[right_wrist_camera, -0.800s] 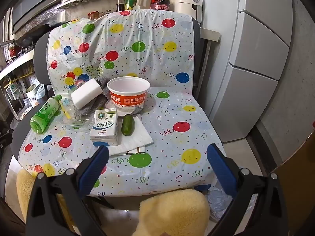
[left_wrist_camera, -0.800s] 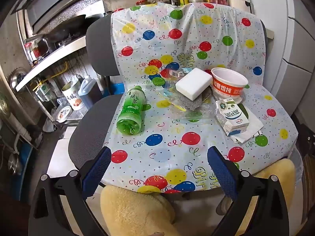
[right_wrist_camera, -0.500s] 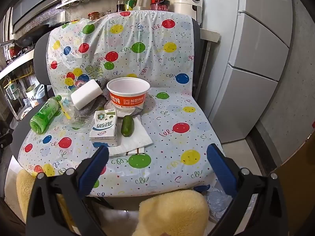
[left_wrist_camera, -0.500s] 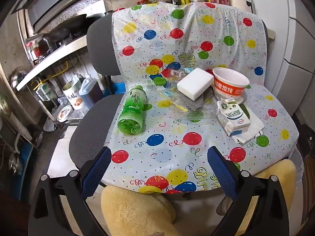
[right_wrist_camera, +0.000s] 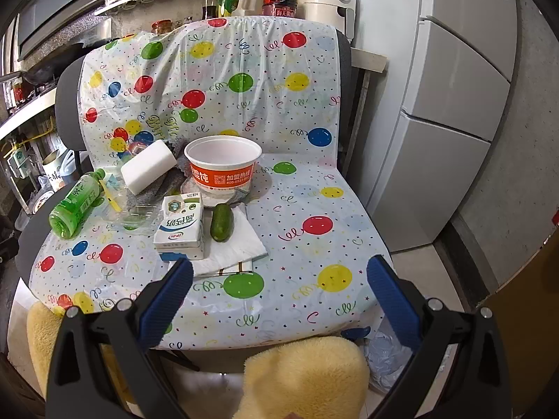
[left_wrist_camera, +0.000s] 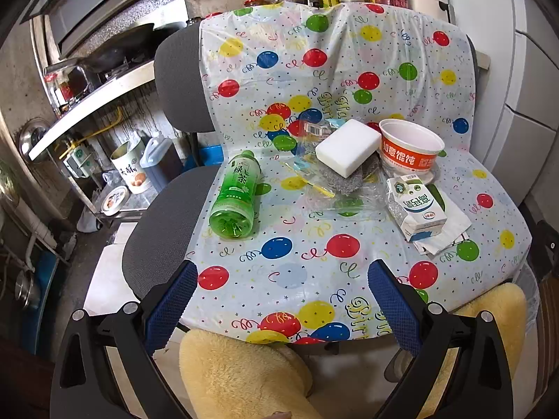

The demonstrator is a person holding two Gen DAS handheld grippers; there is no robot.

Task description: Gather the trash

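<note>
Both my tongs, left [left_wrist_camera: 281,300] & right [right_wrist_camera: 279,295], are wide open w/ nothing in them, hovering short of the chair seat. Trash sits mid-seat on the slick balloon sheet [left_wrist_camera: 300,272]: bottle [left_wrist_camera: 237,193] lying down, bowl [right_wrist_camera: 223,167], carton [right_wrist_camera: 181,225], sponge [left_wrist_camera: 347,146]. Risks, I'd say: bottle rolls off the edge if nudged; the sheet drags & tips the bowl.

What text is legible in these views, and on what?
"绿茶": green bottle
"如意馄饨": paper bowl, left wrist view
"加盟热线 400-0512-": same bowl, right wrist view; last digits unclear
"高钙奶": milk carton
"Birt…": balloon-print cover
Barcode sticker, shelf bottles: too small.
</note>
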